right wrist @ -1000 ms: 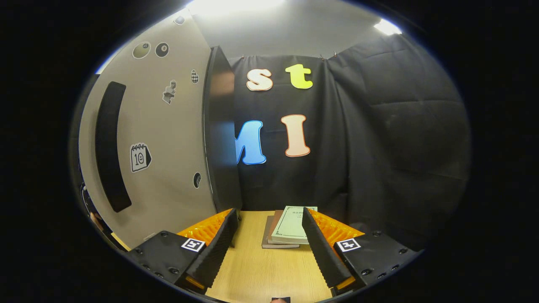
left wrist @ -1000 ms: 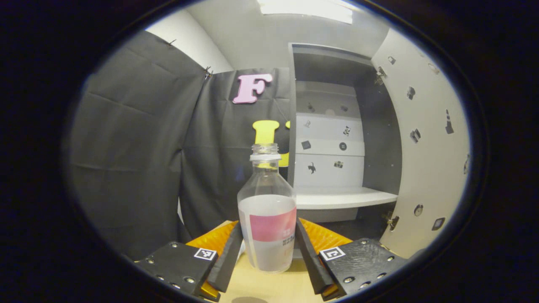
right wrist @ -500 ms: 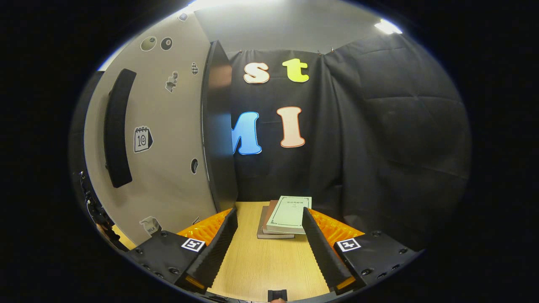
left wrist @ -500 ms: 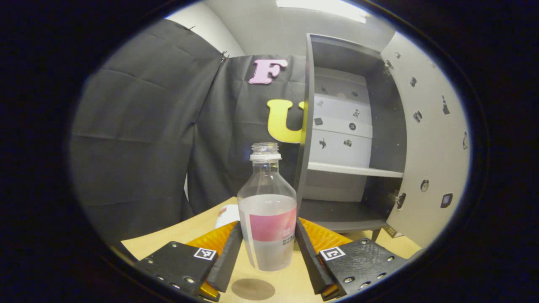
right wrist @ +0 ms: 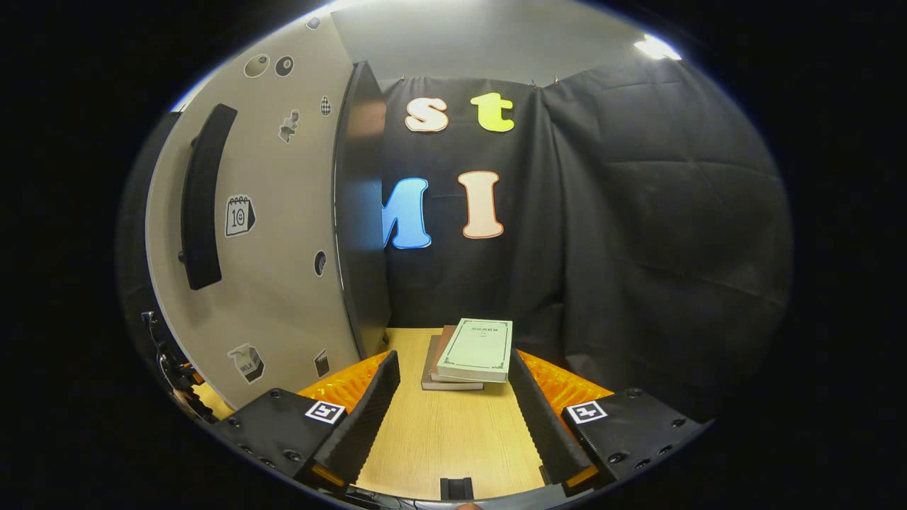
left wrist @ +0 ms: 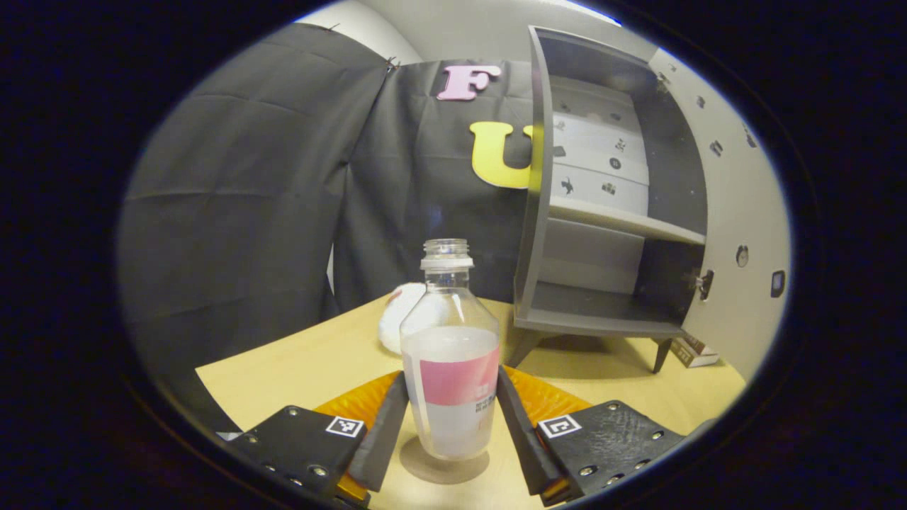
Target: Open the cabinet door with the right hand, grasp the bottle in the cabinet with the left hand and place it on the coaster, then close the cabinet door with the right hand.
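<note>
A clear capless bottle [left wrist: 450, 354] with a pink label, part full of pale liquid, stands upright in my left gripper [left wrist: 451, 386], which is shut on its lower body. Its base sits at a round brownish coaster [left wrist: 414, 469] on the wooden table; I cannot tell whether they touch. The grey cabinet [left wrist: 602, 322] stands open at the right, both shelves bare, its door [left wrist: 740, 212] swung wide. In the right gripper view the door's outer face [right wrist: 276, 234] with a long black handle [right wrist: 202, 198] rises at the left. My right gripper [right wrist: 453, 368] hangs open beside it, holding nothing.
A white rounded object [left wrist: 397, 322] lies on the table [left wrist: 297, 368] behind the bottle. A stack of books [right wrist: 471, 350] rests ahead of the right gripper, near the door's edge. A book corner [left wrist: 693, 351] shows under the door.
The left gripper has come down and away from the cabinet with the bottle, bringing it over the coaster. The right gripper has stayed open and drifted slightly, the books now sitting farther off.
</note>
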Demonstrator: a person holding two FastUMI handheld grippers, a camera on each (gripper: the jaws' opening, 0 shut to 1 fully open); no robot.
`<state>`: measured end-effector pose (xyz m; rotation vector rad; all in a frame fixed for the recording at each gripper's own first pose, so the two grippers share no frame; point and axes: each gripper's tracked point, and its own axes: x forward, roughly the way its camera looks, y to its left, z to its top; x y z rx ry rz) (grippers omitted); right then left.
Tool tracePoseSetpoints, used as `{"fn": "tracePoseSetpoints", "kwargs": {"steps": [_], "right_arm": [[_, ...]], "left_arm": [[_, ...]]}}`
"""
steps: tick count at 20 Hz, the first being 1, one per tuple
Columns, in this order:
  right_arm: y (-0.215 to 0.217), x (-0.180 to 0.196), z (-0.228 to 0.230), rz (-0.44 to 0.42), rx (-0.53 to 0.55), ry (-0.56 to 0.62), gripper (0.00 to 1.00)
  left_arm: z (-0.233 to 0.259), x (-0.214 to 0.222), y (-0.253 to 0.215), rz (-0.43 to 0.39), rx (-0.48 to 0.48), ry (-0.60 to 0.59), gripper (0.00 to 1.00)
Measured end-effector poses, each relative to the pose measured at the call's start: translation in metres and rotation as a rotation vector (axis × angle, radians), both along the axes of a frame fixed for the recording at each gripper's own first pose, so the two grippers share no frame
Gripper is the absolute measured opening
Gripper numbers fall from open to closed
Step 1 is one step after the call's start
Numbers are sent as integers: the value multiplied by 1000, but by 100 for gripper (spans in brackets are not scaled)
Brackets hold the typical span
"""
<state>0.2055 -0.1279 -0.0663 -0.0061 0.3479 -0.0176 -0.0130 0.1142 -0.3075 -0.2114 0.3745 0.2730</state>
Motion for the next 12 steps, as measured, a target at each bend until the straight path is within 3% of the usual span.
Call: {"fn": "tracePoseSetpoints", "kwargs": {"steps": [7,12], "right_arm": [[2,-4,-14,12,-26,45,98],[4,-3,-17,26,-45,52,98]], "left_arm": [[-34,4,2,17,72,25,74],[-42,1,-1,52,66,29,72]]}}
